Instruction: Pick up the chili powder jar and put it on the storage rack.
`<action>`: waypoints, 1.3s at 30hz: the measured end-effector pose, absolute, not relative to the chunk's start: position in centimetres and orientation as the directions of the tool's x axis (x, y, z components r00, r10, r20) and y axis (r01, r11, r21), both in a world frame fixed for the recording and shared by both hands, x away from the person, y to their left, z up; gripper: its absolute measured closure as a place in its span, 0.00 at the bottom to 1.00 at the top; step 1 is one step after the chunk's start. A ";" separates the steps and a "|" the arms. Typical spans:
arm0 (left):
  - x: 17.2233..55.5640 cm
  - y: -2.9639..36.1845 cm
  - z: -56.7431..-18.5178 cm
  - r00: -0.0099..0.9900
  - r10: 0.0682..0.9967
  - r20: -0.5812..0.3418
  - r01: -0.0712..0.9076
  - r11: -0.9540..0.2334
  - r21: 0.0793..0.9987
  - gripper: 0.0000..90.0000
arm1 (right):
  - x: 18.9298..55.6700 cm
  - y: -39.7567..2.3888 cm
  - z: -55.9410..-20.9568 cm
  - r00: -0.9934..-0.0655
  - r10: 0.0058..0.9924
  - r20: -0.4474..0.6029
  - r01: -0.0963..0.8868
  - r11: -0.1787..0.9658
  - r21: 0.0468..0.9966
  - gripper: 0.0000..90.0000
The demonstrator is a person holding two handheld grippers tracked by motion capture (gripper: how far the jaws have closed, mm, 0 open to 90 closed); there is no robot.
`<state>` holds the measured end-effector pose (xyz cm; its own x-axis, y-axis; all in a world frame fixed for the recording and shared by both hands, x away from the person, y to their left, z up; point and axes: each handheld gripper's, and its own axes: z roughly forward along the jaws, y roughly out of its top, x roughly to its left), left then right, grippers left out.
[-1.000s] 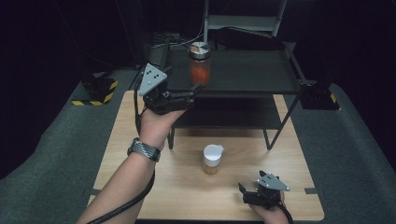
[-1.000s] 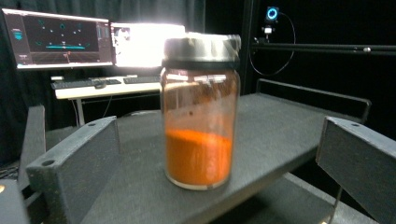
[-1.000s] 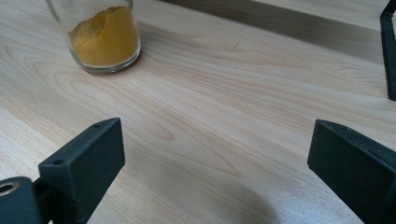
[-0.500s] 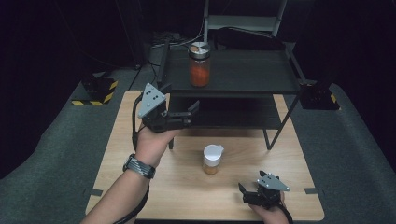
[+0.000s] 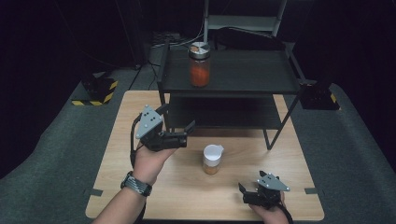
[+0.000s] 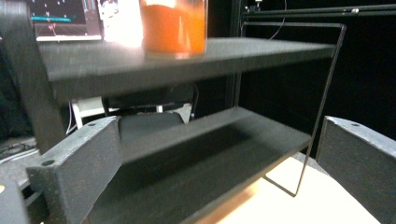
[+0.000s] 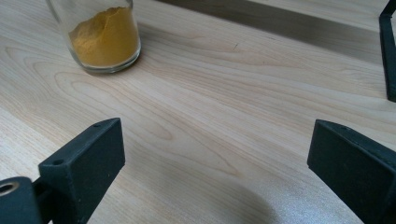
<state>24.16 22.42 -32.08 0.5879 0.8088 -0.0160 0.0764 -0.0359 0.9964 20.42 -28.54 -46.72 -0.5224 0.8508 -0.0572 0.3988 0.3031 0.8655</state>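
pale wood table (image 5: 289,158), matt black shelf (image 5: 243,74), glass jar (image 5: 212,159).

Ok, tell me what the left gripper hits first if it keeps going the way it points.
Probably the lower shelf of the black rack: the left gripper, jaws open, aims into the gap under the top shelf. Depth is hard to judge.

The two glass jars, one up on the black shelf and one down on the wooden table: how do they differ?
The taller glass jar with orange-red contents stands on the top level of the black metal shelf rack; the shorter glass jar of yellow powder stands on the light wooden table. The first is filled nearly to its silvery lid; the second is only partly filled and has a white lid. Both stand upright, untouched by either tool.
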 end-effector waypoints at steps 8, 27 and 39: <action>23.4 23.5 -34.7 0.580 0.815 -0.022 0.099 -0.044 0.994 0.00 | 20.4 -28.5 -46.7 -0.524 0.850 -0.061 0.399 0.308 0.864 0.04; 22.5 24.5 -40.2 0.572 0.819 -0.042 0.186 -0.079 0.979 0.00 | 20.4 -28.3 -46.6 -0.521 0.851 -0.068 0.399 0.313 0.862 0.04; 21.7 24.9 -43.7 0.573 0.818 -0.054 0.246 -0.109 0.963 0.00 | 20.3 -28.3 -46.7 -0.516 0.854 -0.068 0.400 0.310 0.863 0.04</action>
<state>21.71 24.93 -43.65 0.5726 0.8181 -0.0539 0.2457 -0.1085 0.9633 20.33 -28.25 -46.67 -0.5156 0.8541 -0.0678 0.3998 0.3099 0.8626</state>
